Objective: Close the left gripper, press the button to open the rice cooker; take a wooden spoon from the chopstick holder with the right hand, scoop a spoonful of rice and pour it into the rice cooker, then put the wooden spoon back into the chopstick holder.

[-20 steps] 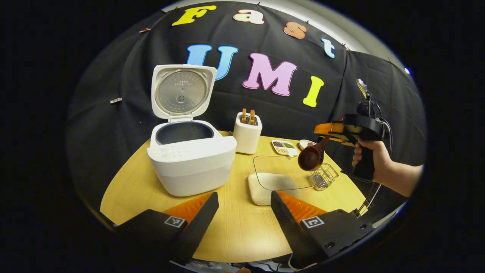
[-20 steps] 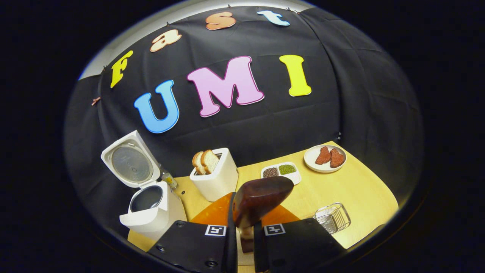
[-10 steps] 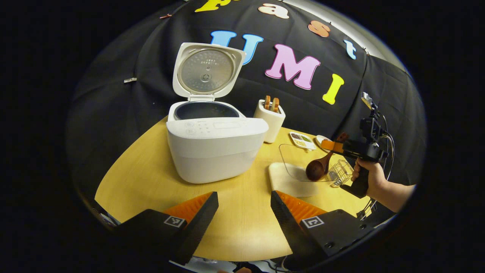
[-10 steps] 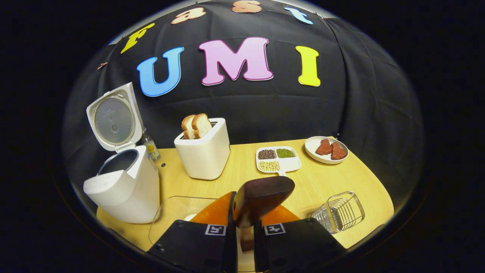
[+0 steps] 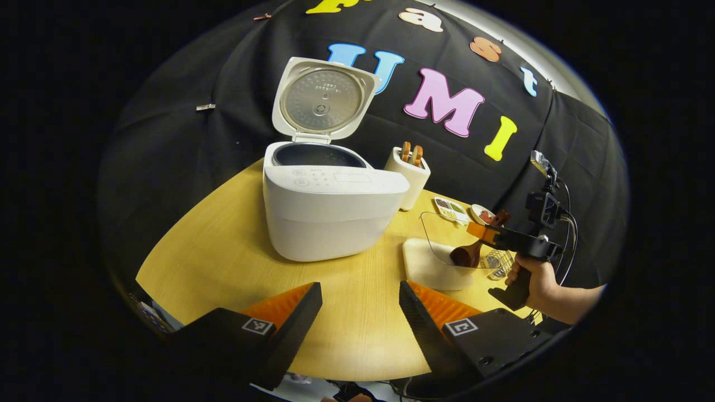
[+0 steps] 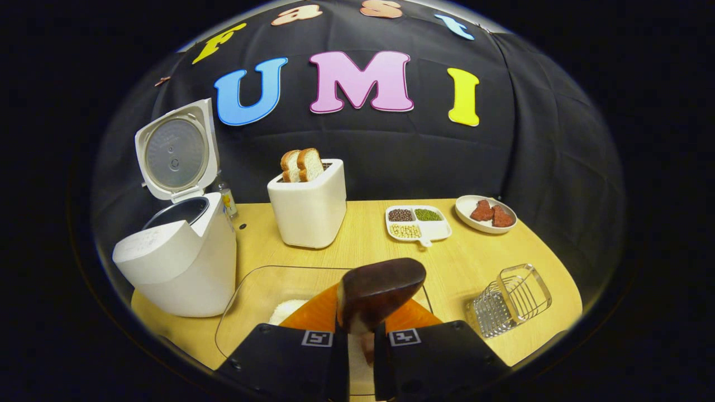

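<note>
On the yellow wooden table (image 6: 357, 251), left side: rice cooker (image 5: 334, 207), white, lid (image 5: 323, 99) raised upright, dark inner pot (image 5: 317, 156) exposed.
Behind it, toward the middle: white toaster (image 6: 308, 204) with two bread slices (image 6: 301, 163) standing in its slots.
Right of the toaster: divided white dish (image 6: 418, 222) of beans and grains; farther right, a small plate (image 6: 485, 214) with two reddish pieces.
Near the table's front: clear rectangular container (image 6: 262, 301) holding white rice (image 6: 286, 310).
Right front corner: wire chopstick holder (image 6: 511, 298), lying tilted.
Right gripper (image 6: 360, 357): fingers drawn in tight on the handle of the wooden spoon (image 6: 380, 290); the bowl of the spoon is over the container, and in the left gripper view it is dipped inside the container's clear wall. A hand (image 5: 533, 279) grips the handle of this tool.
Left gripper (image 5: 360, 310): fingers spread wide, holding nothing, above the table's near edge, in front of the cooker.
</note>
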A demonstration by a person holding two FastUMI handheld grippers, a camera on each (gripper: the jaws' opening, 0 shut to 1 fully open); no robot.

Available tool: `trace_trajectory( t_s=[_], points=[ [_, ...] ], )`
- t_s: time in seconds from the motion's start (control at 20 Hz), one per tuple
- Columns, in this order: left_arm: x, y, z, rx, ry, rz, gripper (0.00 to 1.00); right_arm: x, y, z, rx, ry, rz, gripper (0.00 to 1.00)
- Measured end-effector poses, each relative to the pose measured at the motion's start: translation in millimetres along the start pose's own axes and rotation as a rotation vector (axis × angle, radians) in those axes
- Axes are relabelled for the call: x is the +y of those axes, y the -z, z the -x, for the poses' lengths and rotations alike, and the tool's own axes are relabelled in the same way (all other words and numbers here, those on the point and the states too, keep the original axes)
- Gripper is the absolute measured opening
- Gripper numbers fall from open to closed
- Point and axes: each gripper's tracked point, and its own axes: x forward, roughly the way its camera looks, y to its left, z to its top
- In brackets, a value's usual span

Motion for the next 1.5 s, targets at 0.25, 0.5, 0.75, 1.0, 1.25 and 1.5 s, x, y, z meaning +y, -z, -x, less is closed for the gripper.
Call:
trace_trajectory(
  t_s=[0.25, 0.5, 0.75, 1.0, 1.25, 1.5],
  points=[
    [-1.1, 3.0, 1.7, 0.009, 0.015, 0.013, 0.96, 20.6, 7.2, 2.0, 0.090, -0.057, -0.202, 0.17],
    [-1.6, 0.4, 2.4, 0.007, 0.021, 0.014, 0.96, 39.5, 12.3, 2.2, 0.185, -0.093, -0.393, 0.22],
    [-1.8, -19.4, 8.4, -0.027, 0.024, 0.001, 0.96, 49.2, 10.9, 8.2, 0.256, -0.117, -0.531, 0.22],
    [2.2, -28.1, 14.9, -0.049, 0.016, -0.006, 0.96, 31.6, 3.1, 18.1, 0.275, -0.106, -0.706, 0.21],
    [5.8, -28.3, 19.3, -0.045, 0.019, -0.017, 0.96, -6.3, -10.8, 30.5, 0.230, -0.049, -0.768, 0.22],
    [4.1, -29.3, 19.2, -0.048, 0.031, -0.025, 0.96, -34.1, -30.4, 41.7, 0.185, -0.029, -0.832, 0.22]
  ],
)
